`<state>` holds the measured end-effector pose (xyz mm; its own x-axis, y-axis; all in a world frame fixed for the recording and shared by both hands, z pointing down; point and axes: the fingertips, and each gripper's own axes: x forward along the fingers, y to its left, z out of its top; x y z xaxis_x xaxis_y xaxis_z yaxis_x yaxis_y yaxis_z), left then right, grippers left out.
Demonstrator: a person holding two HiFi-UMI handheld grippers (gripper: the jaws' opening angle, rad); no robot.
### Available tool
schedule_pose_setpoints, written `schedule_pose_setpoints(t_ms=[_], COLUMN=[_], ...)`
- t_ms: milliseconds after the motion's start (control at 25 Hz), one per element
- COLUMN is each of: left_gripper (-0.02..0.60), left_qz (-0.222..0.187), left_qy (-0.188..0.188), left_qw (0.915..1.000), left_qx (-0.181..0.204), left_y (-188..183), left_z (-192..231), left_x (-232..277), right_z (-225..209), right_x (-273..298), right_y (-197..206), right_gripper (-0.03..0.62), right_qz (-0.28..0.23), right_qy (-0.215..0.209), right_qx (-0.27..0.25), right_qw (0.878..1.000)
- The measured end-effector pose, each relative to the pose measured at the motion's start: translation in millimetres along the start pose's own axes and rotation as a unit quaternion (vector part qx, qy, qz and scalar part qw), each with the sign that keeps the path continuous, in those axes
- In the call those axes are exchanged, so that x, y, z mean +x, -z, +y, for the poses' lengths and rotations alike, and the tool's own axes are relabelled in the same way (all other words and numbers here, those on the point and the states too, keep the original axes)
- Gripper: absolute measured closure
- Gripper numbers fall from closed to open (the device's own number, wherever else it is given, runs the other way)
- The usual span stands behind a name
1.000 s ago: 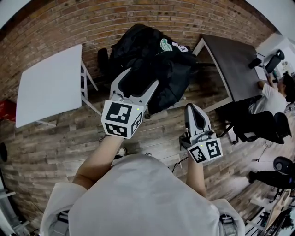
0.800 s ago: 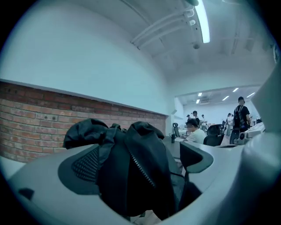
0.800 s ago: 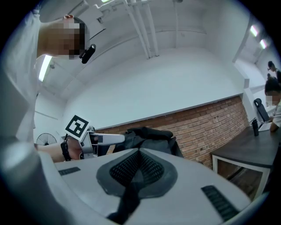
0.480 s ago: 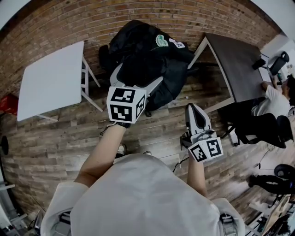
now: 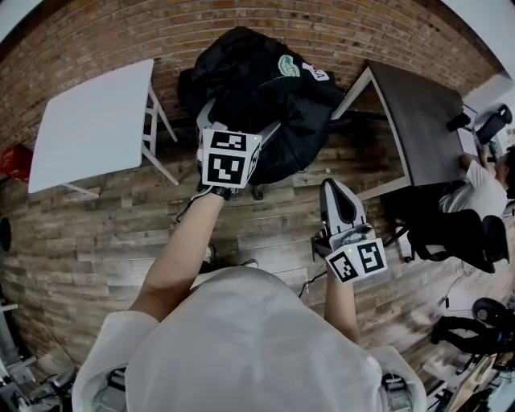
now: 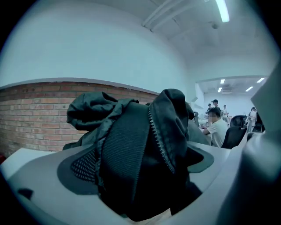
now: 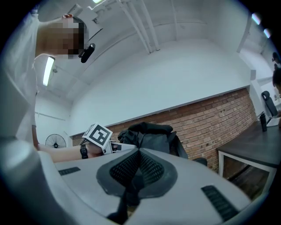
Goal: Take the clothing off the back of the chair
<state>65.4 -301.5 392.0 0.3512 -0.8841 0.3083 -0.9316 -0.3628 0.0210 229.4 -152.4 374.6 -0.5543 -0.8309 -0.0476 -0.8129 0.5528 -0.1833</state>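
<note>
1. The right gripper [image 5: 334, 187], lower right of centre, has its jaws pressed together on nothing.
2. The left gripper [image 5: 239, 122] is spread wide around folds of the black zippered jacket [image 5: 265, 88], its pads not clamping it.
3. The jacket is heaped at upper centre, before the red brick wall [image 5: 346, 32].

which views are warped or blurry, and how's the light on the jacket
Head view: strong fisheye, the brick wall bows, black jacket sharp but nearly featureless. Left gripper view: bluish cast, jacket close and dim, ceiling light glares. Right gripper view: dark rounded corners, near jaws soft.
</note>
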Motion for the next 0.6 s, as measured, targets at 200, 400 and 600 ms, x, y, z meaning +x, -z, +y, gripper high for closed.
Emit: schedule_pose_setpoints(t_ms=[200,400,600], left_gripper=[0.012,0.016,0.137], left_qz=[0.017,0.009,0.014], left_qy=[-0.004,0.008,0.044], left_qw=[0.9987,0.9992,0.9988], left_qx=[0.048,0.038,0.016], left_y=[7,9,16], left_z=[0,0,-8], left_x=[10,11,9], right_z=[-6,-5,-3], right_x=[-8,-12,-11], right_y=[2,3,3], right_gripper=[0.576,0.576,0.576], right_qz=[0.002,0.003,0.0], right_qy=[0.007,0.013,0.018], right_qx=[0.0,0.001,0.001], right_qw=[1.0,1.0,1.0])
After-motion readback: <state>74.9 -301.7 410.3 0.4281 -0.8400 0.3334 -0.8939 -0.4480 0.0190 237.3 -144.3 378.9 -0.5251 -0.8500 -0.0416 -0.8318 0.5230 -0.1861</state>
